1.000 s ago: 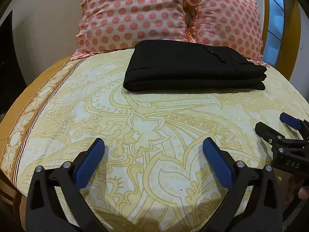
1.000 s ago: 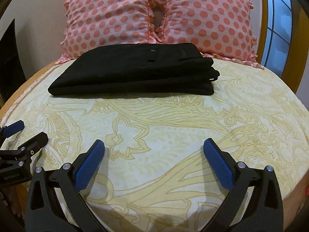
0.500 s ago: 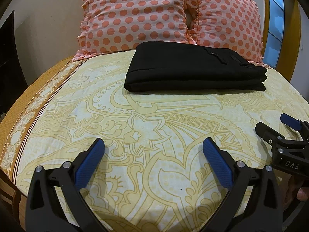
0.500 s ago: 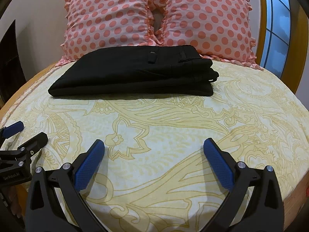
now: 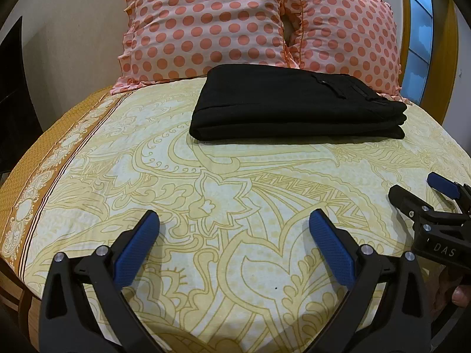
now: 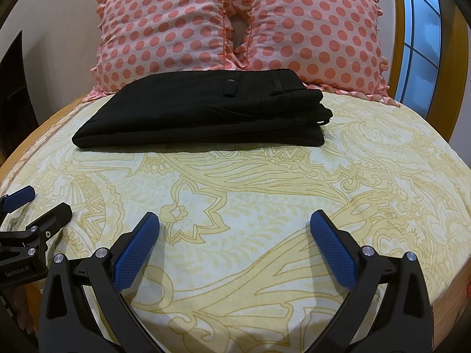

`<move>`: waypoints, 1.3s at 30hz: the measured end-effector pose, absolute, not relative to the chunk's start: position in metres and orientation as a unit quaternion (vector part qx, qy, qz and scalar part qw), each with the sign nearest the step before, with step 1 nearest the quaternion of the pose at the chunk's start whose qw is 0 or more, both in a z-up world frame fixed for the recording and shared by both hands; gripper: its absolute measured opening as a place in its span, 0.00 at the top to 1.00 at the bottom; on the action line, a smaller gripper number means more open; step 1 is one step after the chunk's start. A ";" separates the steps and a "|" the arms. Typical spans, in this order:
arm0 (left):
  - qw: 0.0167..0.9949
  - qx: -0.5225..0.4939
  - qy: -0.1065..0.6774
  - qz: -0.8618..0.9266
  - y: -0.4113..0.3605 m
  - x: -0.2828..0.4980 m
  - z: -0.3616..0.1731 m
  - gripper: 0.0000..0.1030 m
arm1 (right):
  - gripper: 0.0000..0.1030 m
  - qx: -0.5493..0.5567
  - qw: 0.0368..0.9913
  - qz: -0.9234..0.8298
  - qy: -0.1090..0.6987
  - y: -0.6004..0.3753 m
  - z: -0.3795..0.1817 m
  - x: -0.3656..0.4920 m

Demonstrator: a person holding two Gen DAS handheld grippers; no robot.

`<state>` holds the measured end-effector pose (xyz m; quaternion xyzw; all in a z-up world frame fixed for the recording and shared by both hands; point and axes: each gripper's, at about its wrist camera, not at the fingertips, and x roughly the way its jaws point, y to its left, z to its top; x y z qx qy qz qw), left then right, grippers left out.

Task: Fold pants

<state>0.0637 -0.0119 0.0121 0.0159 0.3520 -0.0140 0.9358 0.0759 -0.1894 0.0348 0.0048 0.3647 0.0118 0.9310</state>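
Black pants (image 5: pixel 291 106) lie folded in a flat rectangular stack on the yellow patterned bedsheet (image 5: pixel 235 194), just in front of the pillows; they also show in the right wrist view (image 6: pixel 206 114). My left gripper (image 5: pixel 234 229) is open and empty, low over the near part of the bed, well short of the pants. My right gripper (image 6: pixel 235 229) is open and empty too, alongside it. The right gripper also shows at the right edge of the left wrist view (image 5: pixel 424 197), and the left gripper at the left edge of the right wrist view (image 6: pixel 38 206).
Two pink polka-dot pillows (image 6: pixel 235 29) lean against the headboard behind the pants. A window (image 6: pixel 421 38) with a wooden frame is at the right. The sheet's orange border (image 5: pixel 38 170) marks the bed's left edge; a dark object (image 5: pixel 11 94) stands beyond it.
Both grippers have tilted and drawn back slightly, so the pants and pillows sit a little lower in view. Pants have not moved. Both grippers stay open.
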 end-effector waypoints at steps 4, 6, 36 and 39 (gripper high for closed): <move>0.936 0.016 0.353 -0.014 -0.011 0.064 0.013 0.02 | 0.01 0.005 0.931 0.012 0.364 -0.189 0.035 0.076; 0.936 0.016 0.352 -0.013 -0.012 0.064 0.012 0.02 | 0.01 0.005 0.931 0.012 0.364 -0.189 0.035 0.076; 0.941 0.015 0.339 -0.010 -0.014 0.064 0.012 0.02 | 0.01 0.005 0.932 0.011 0.363 -0.189 0.034 0.076; 0.940 0.014 0.339 -0.010 -0.014 0.064 0.012 0.02 | 0.01 0.005 0.932 0.011 0.363 -0.189 0.034 0.076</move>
